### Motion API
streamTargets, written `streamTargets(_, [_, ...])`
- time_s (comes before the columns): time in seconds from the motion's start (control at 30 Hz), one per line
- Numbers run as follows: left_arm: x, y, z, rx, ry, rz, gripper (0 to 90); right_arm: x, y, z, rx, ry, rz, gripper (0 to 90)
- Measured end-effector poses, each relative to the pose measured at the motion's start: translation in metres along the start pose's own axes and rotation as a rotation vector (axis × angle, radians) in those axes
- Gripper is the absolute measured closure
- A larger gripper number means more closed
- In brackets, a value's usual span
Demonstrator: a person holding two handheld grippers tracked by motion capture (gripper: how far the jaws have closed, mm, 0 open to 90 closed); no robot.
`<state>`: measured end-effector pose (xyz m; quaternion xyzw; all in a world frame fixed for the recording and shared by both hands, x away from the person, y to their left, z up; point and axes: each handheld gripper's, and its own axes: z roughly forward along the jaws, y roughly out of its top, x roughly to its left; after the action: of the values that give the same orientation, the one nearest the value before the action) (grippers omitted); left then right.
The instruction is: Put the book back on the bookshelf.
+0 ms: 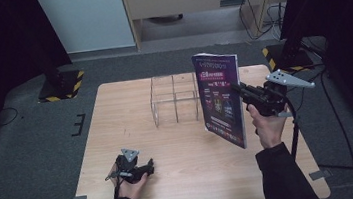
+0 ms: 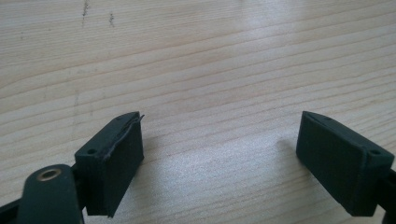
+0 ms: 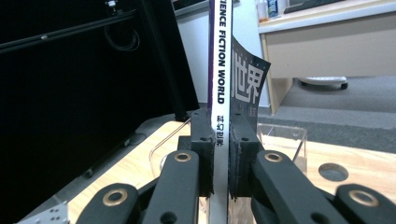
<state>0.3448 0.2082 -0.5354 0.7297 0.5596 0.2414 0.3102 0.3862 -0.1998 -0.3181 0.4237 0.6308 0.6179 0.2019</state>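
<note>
Table [image 1: 180, 149] pale matt wood; magazine [image 1: 221, 99] glossy paper; organizer [image 1: 174, 99] clear smooth plastic.

Left hand-held gripper [image 1: 148, 167] lies low near the front edge, jaws spread wide with nothing between them. Right hand-held gripper [image 1: 236, 87] is raised at arm's reach, jaws clamped, forearm entering from below.
</note>
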Motion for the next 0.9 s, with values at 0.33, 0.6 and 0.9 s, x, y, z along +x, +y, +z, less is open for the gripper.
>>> streamTargets(0.33, [0.0, 0.0, 0.0, 0.001, -0.003, -0.001, 13.2, -0.008, 0.001, 0.019, -0.016, -0.05, -0.009, 83.3])
streamTargets(0.6, [0.0, 0.0, 0.0, 0.002, -0.003, 0.002, 12.9, -0.015, -0.001, 0.034, -0.022, -0.072, -0.014, 83.3])
streamTargets(0.9, [0.0, 0.0, 0.0, 0.002, -0.004, 0.002, 12.7, -0.02, -0.007, 0.057, -0.022, -0.101, -0.017, 83.3])
